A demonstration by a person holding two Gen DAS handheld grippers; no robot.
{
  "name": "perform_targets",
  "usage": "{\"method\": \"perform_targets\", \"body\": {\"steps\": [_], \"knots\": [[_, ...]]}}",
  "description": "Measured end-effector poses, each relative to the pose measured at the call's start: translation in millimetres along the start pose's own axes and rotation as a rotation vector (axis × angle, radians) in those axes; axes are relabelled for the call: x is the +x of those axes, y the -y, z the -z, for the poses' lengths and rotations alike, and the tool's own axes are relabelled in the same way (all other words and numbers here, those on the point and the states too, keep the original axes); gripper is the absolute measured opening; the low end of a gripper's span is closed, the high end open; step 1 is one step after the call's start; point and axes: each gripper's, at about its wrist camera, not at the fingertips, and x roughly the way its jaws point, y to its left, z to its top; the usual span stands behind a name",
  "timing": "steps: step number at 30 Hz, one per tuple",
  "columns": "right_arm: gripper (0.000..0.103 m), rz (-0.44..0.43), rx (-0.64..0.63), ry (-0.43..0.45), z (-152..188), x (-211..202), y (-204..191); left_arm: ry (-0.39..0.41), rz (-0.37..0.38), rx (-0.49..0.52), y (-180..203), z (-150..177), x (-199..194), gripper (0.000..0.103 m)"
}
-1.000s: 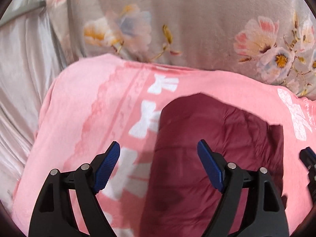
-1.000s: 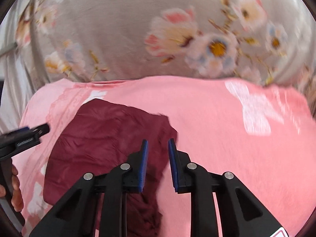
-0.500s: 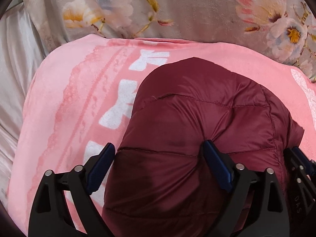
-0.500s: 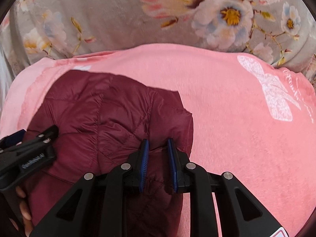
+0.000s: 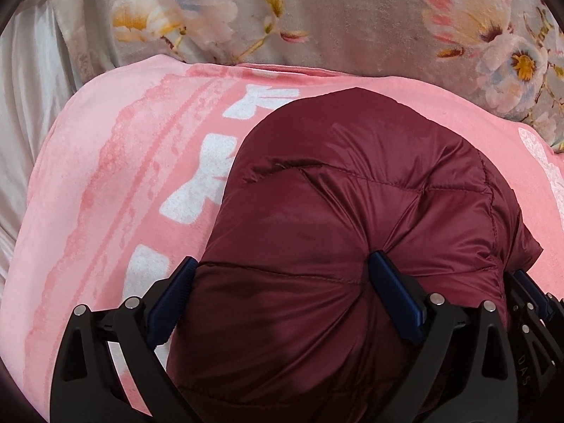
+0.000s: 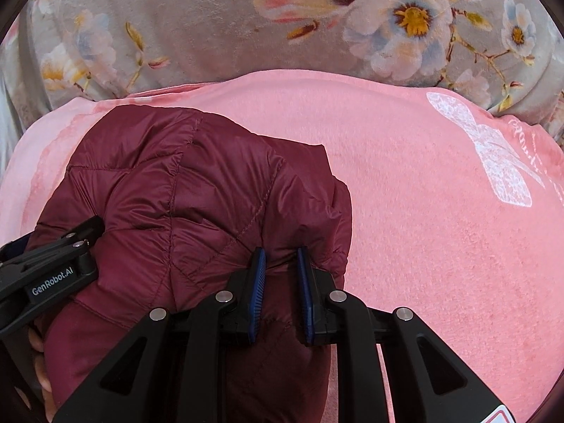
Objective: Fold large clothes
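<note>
Left gripper point(image 5: 282, 299): black plastic linkage arms, triangular cut-outs, silver pivot screws, dark blue ribbed pads point(image 5: 394, 299). Right gripper point(image 6: 280, 292): same build, blue pads edge-on. White "GenRobot.AI" lettering on left gripper's side in right view. Fingers point(image 6: 42, 370) partly visible, lower left.

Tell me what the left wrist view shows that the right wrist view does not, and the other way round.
Only the left wrist view: the left gripper, jaws just opened wide around the maroon puffer jacket, a column of white bow prints, and pale satin cloth at the left edge.

Only the right wrist view: the right gripper pinching a fold of the jacket, a white dragonfly print, and fingers of the hand that bears the left gripper.

Both: the jacket, the pink blanket, the grey floral blanket.
</note>
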Motion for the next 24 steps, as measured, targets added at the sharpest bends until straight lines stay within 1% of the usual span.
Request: {"method": "perform_targets", "body": {"steps": [3,12,24], "knots": [[0.016,-0.006,0.004,-0.002,-0.2,0.5,0.8,0.005,-0.004,0.002,0.7,1.2,1.1,0.095],[0.017,-0.028,0.011,-0.012,-1.8,1.8,4.4,0.000,0.016,-0.012,-1.1,4.1,3.7,0.096],[0.018,-0.041,0.022,-0.009,-1.4,1.3,6.2,0.004,0.008,-0.011,-1.1,5.2,2.6,0.096]]}}
